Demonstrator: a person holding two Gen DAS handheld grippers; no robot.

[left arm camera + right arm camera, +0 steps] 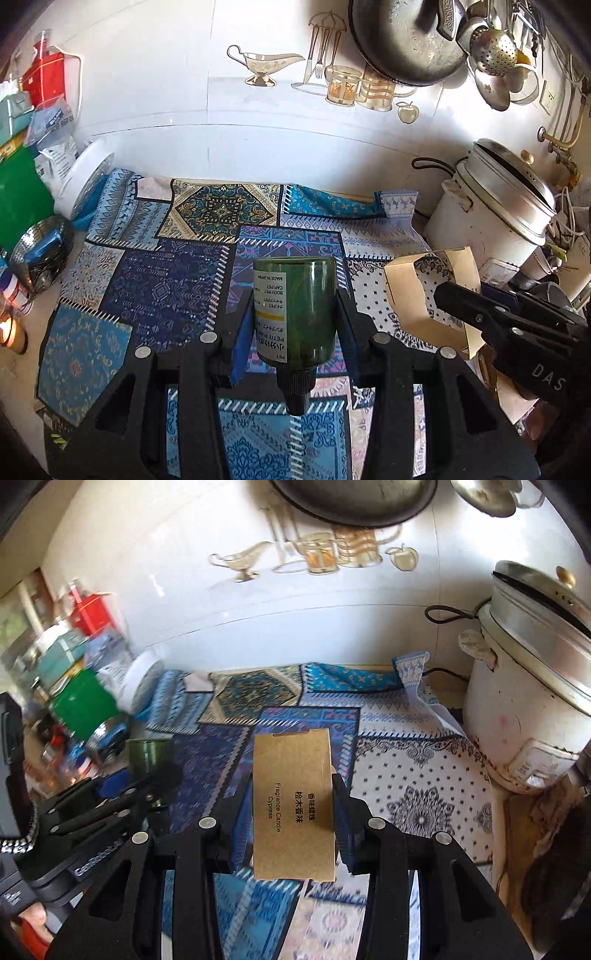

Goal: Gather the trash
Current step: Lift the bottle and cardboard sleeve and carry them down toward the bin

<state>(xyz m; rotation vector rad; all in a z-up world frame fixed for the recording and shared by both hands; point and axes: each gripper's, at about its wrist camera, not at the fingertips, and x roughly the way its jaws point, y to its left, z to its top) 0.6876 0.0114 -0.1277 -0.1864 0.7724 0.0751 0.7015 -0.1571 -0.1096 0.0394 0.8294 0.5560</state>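
My left gripper (293, 317) is shut on a dark green plastic bottle (295, 314) with a white and yellow label, its black cap toward the camera, held above the patterned cloth (155, 288). In the same view the right gripper (454, 295) comes in from the right with a brown cardboard candle box (402, 291). In the right wrist view my right gripper (293, 801) is shut on that brown box (295, 812), printed "Fragrance Candle Cypress". The left gripper (155, 775) with the green bottle (147, 755) shows at the left.
A white rice cooker (495, 218) with a metal lid stands at the right. A pan (402, 40) and ladles (495, 55) hang on the tiled wall. Boxes, a green bag (22, 195) and a white tub (88, 177) crowd the left. A lit candle (9, 332) sits at the left edge.
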